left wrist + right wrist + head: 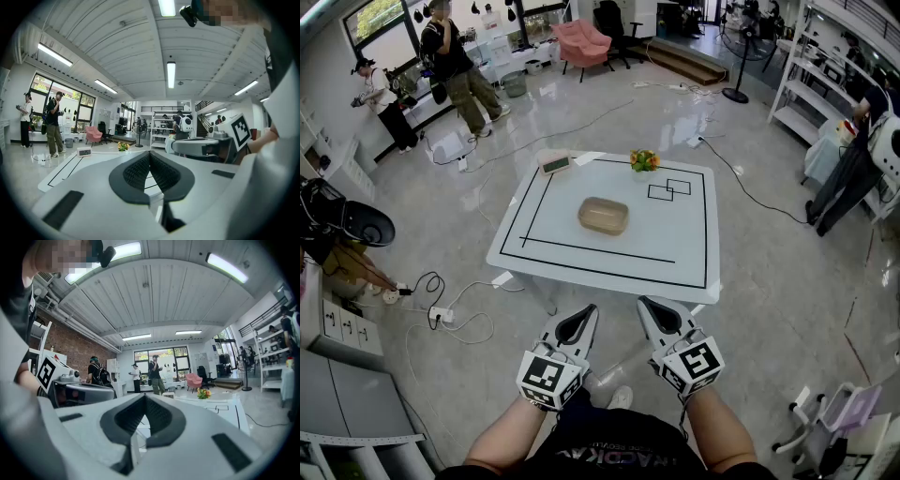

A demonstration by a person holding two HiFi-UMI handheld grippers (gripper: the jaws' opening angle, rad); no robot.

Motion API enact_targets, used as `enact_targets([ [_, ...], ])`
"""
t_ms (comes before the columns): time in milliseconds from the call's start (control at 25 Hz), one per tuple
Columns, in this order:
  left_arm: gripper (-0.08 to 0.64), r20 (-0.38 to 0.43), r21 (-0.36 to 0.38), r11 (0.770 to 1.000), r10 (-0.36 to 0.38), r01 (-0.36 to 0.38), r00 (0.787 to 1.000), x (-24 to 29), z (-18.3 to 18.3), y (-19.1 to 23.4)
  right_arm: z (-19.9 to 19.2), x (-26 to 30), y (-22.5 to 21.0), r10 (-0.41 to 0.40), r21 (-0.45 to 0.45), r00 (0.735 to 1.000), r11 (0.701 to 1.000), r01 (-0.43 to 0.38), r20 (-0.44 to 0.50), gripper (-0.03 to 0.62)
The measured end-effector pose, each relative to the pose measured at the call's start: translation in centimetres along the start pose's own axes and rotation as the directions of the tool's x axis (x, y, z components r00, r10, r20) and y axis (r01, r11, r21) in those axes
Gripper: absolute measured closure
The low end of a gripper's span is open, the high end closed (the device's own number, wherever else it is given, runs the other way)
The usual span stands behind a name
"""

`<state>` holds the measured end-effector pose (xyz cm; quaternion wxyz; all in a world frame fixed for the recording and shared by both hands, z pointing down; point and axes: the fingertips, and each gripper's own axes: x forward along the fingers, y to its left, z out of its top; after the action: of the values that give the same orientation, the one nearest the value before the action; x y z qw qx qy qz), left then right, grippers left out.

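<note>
Left gripper (584, 312) & right gripper (648, 305) are both shut tip-to-tip, empty, short of the desk's (581, 264) near edge; tan oval box (604, 216) sits mid-desk, so reaching in w/ jaws closed would prob. shove it toward the far edge.

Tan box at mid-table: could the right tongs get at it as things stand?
Probably yes, after moving forward: the right tongs hang shut short of the table, and nothing stands between them and the tan box.
</note>
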<state>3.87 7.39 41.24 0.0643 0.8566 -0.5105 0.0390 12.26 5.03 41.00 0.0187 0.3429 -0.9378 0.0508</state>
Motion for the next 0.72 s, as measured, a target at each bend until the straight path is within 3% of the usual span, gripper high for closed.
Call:
enact_targets([
  [720, 0.537, 0.028, -0.028, 1.000, 0.007, -0.006, 1.000, 0.9, 0.5, 3.8, 0.1, 3.1, -0.3, -0.012, 0.011, 1.000, 1.000, 0.012, 0.012, 0.584],
])
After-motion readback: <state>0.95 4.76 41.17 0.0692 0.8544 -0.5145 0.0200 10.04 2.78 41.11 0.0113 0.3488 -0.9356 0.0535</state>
